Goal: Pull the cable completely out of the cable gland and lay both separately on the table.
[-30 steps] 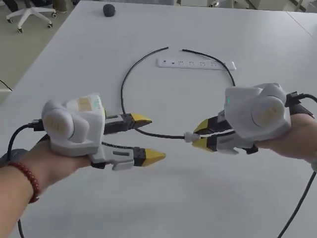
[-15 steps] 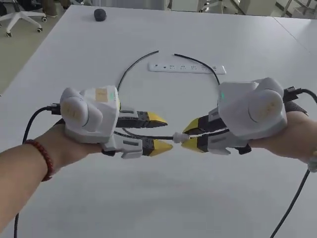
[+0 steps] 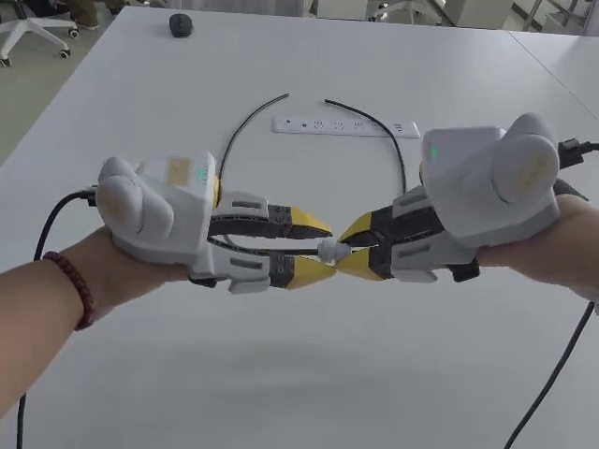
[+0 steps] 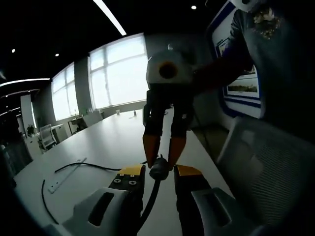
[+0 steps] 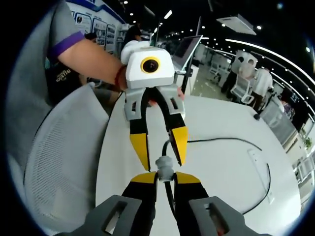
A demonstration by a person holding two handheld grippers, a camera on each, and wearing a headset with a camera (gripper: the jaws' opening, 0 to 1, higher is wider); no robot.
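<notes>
**Gland pinched, cable not grabbed yet**

The cable gland (image 3: pixel 328 251) was held up off the table (image 3: pixel 421 56), pinched tight between the tips of the right gripper (image 3: pixel 348 251). The cable (image 3: pixel 281 249) was threaded through it and ran back between the jaws of the left gripper (image 3: pixel 318 248). Those jaws were spread, with a gap showing on either side of the cable in the left gripper view, so nothing was gripped on that side. The rest of the cable was laid in a big loop on the table, with its loose ends near a power strip (image 3: pixel 344 126).

So the step in hand was probably the grab on the cable itself, and nothing looked pulled out yet. For the next move, the left jaws would need to be closed on the cable just behind the gland. Then the two grippers would need to be drawn apart, straight along the cable. A firm pinch would likely be needed, since the cable could slip. After that, both parts could be set down well apart.
</notes>
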